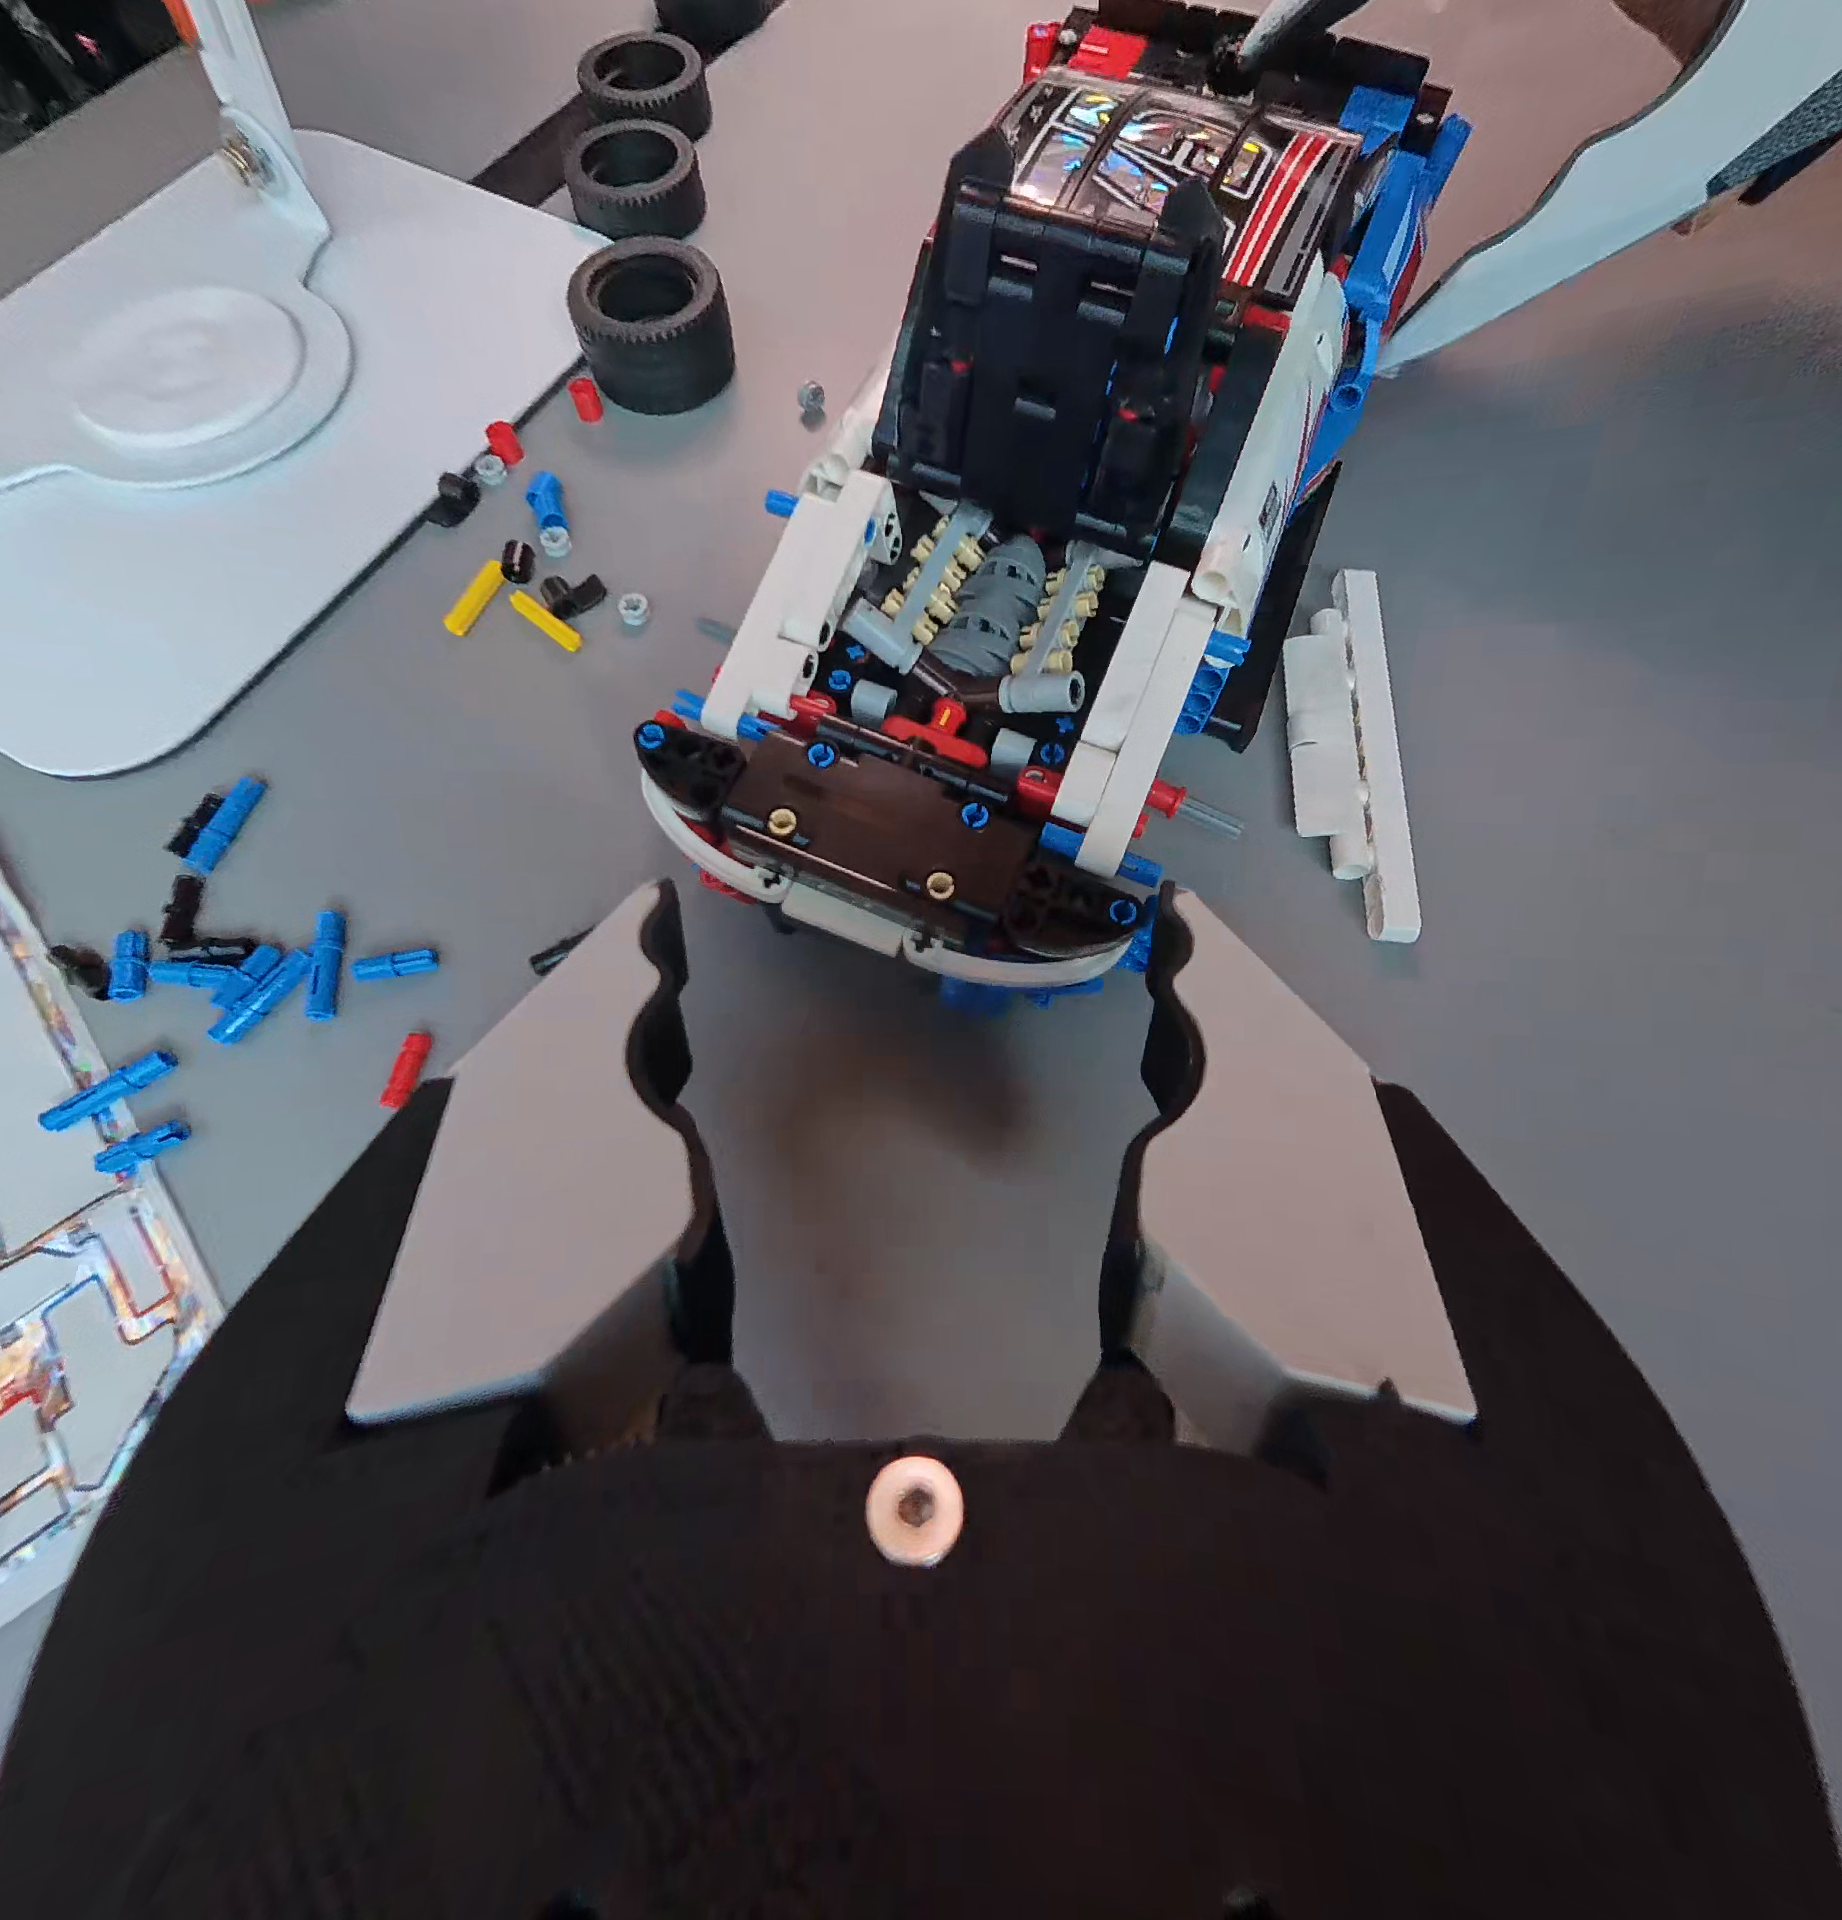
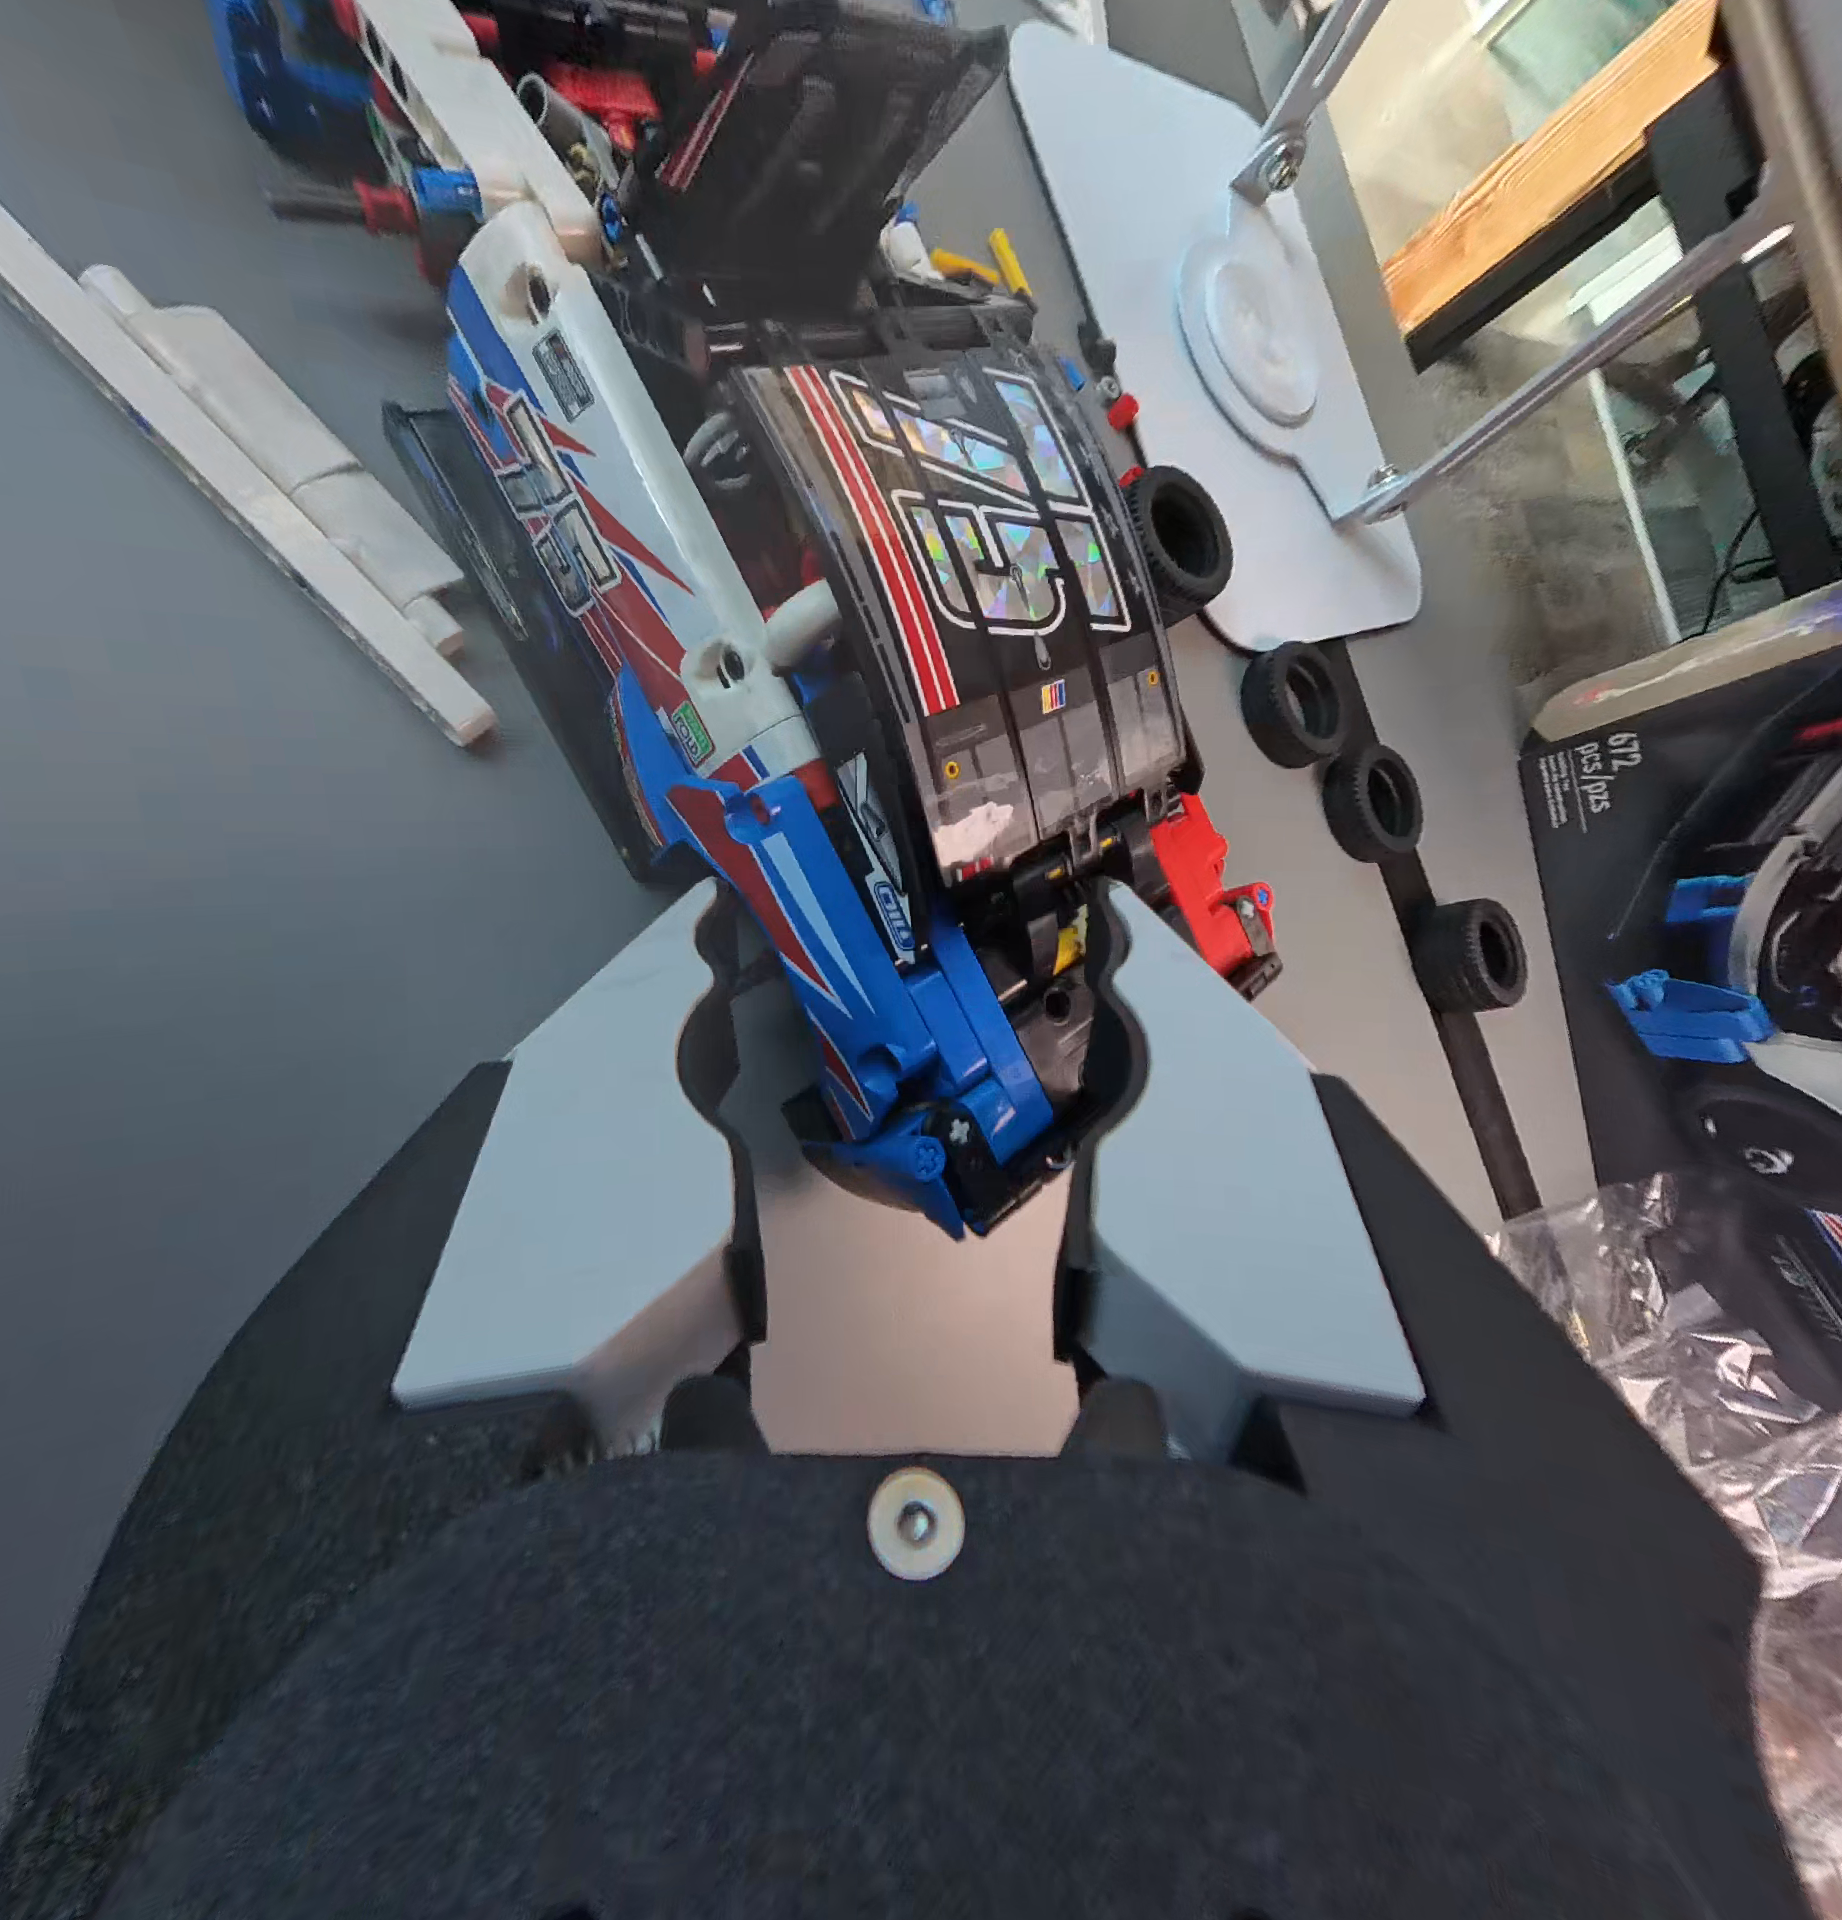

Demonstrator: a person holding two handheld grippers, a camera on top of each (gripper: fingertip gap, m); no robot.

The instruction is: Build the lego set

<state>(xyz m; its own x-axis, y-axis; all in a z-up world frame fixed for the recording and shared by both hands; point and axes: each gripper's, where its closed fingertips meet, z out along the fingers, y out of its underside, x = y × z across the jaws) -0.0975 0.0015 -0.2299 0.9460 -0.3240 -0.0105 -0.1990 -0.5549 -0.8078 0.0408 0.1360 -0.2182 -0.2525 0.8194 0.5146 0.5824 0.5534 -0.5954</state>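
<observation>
The lego car (image 1: 1052,520), white, blue, red and black, stands on the grey table (image 1: 896,1195) with its black hood raised over the grey engine (image 1: 1000,613). My left gripper (image 1: 912,904) is open and empty, its tips just short of the car's front bumper. My right gripper (image 2: 912,914) is closed around the car's (image 2: 896,623) rear end, with the blue rear corner (image 2: 958,1049) between its fingers. One white finger of the right gripper (image 1: 1582,187) shows at the car's rear in the left wrist view.
Three black tyres (image 1: 652,322) stand left of the car, beside a white stand base (image 1: 169,416). Loose blue pins (image 1: 262,977) and yellow pins (image 1: 475,597) lie to the left. A white beam assembly (image 1: 1353,748) lies right of the car. The set's box (image 2: 1727,935) and plastic bags (image 2: 1727,1403) lie beyond.
</observation>
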